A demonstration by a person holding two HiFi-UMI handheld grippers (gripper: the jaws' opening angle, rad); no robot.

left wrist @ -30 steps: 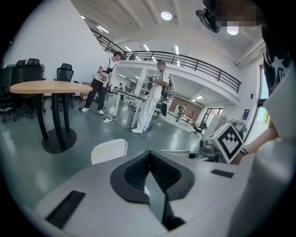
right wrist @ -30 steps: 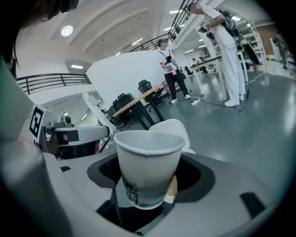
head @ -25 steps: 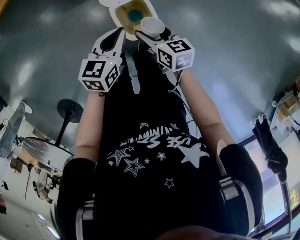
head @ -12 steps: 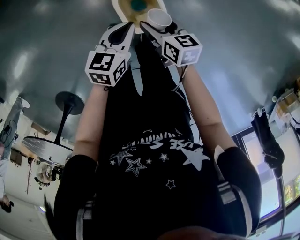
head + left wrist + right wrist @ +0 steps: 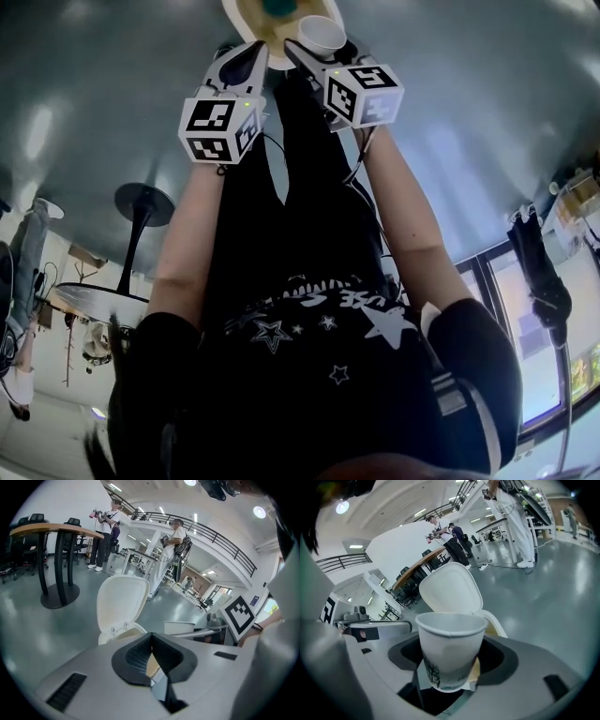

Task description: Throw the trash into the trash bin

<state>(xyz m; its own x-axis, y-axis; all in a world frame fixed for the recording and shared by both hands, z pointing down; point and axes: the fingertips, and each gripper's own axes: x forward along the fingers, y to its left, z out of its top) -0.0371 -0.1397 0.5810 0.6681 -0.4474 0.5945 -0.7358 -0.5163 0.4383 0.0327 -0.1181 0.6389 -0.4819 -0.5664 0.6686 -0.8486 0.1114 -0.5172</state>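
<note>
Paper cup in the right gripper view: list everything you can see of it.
The paper cup is white, with a rolled rim and a dark print low on its side. It stands upright with its mouth open; its inside bottom is out of sight. The right gripper holds it, the dark fingers pressing its lower wall from both sides. Right behind it stands the white trash bin, lid up.
</note>
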